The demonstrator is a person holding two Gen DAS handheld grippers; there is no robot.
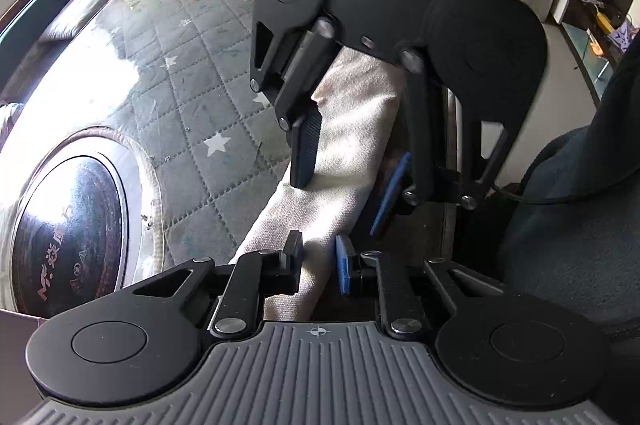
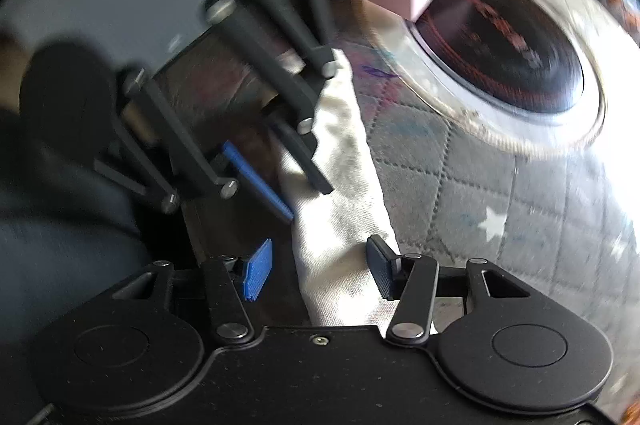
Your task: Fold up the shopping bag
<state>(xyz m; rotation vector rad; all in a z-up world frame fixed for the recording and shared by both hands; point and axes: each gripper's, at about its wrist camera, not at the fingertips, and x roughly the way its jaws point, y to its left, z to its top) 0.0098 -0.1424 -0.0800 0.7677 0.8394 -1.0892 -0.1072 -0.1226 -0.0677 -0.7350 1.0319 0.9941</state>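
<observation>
Bag axis: my canvas shopping bag (image 1: pixel 344 161) is folded into a long strip running along the quilted mat's (image 1: pixel 192 81) near edge.
Left hand-held gripper (image 1: pixel 318 261): narrow, pads closing on the strip's end.
Right hand-held gripper (image 2: pixel 320 271): jaws half-wide, straddling the strip, not pressing.

Quilted mat (image 1: pixel 192 81) lies open; round dish (image 1: pixel 72 225) blocks one side.

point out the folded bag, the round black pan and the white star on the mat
folded bag (image 1: pixel 352 129), left wrist view, middle of the cloth strip
round black pan (image 1: pixel 72 225), left wrist view, dark inside with lettering
white star (image 1: pixel 216 144), left wrist view, centre of the star
</observation>
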